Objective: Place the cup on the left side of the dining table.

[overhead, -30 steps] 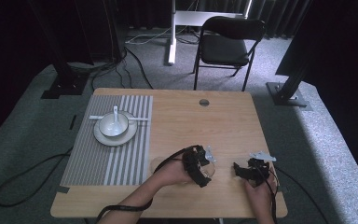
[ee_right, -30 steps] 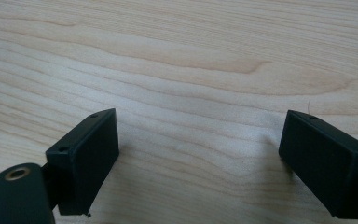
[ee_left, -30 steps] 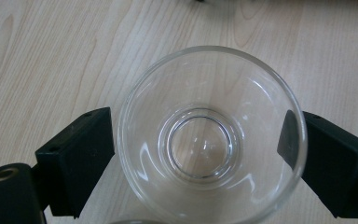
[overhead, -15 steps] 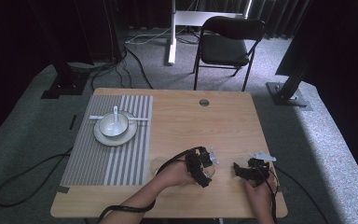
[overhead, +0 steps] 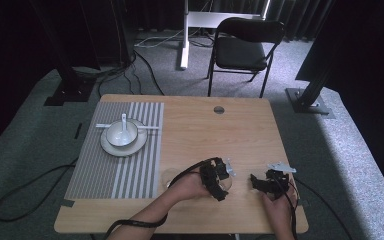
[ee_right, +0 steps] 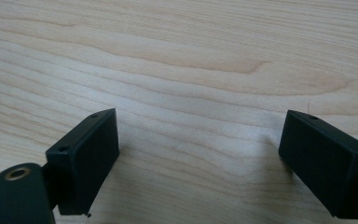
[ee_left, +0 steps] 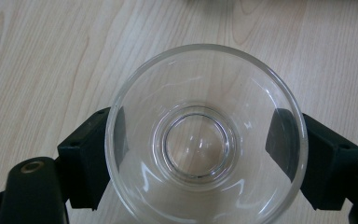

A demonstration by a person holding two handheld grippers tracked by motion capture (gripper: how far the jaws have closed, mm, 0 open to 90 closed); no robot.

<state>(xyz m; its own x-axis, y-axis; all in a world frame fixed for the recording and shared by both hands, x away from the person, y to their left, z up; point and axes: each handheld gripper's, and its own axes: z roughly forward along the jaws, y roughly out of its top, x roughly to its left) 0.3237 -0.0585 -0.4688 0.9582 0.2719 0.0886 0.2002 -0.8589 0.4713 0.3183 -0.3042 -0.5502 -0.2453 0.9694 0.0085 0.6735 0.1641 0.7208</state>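
A clear glass bowl [ee_left: 196,149] stands upright on the wooden table [overhead: 205,130], near its front edge. My left gripper [ee_left: 200,144] reaches over it from the left; its jaws have just been closing and now press on the bowl's two sides. In the high view the left gripper [overhead: 221,176] sits right over the glass bowl [overhead: 226,185]. My right gripper [overhead: 256,182] rests a short way to the right of it. In its own view the right gripper [ee_right: 198,154] is open over bare wood, with nothing between the jaws.
A striped placemat [overhead: 100,170] covers the table's left part. On it lies a white plate [overhead: 112,149] with a white bowl and spoon [overhead: 122,134]. A black chair [overhead: 245,45] stands beyond the far edge. A cable hole [overhead: 219,109] marks the far middle.
The left gripper's jaws have drawn in on the glass bowl. Both hands stay where they were.
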